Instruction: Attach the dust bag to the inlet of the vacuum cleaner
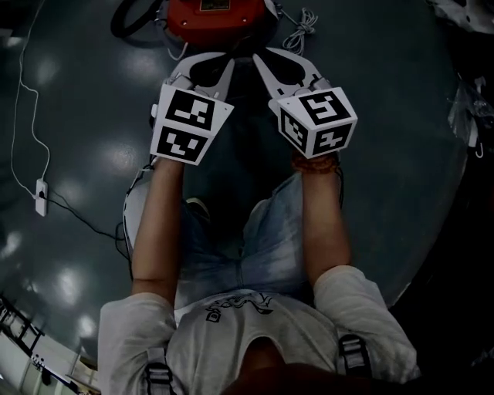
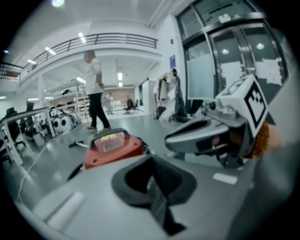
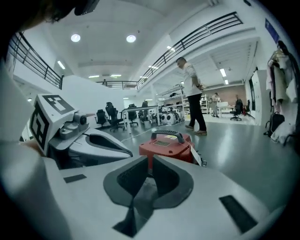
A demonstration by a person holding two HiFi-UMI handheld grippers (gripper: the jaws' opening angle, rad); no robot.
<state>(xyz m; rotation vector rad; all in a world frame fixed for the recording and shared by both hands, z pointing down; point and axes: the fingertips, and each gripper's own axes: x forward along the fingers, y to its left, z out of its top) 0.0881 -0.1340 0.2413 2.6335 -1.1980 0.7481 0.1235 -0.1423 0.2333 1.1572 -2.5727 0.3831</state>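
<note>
Left tongs [image 2: 151, 161] are clenched on nothing; right tongs [image 3: 151, 161] are held slightly parted, empty. The red vacuum cleaner [image 1: 216, 19] is set on the floor ahead. No dust bag is seen, so attachment could be attempted empty-handed.

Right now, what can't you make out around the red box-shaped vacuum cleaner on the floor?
- Dust bag: in no view.
- Inlet of the red vacuum cleaner: head view's top edge cuts the body; in both gripper views the jaws cover its lower front.
- Print on its yellow label: too small, blurred, left gripper view.
</note>
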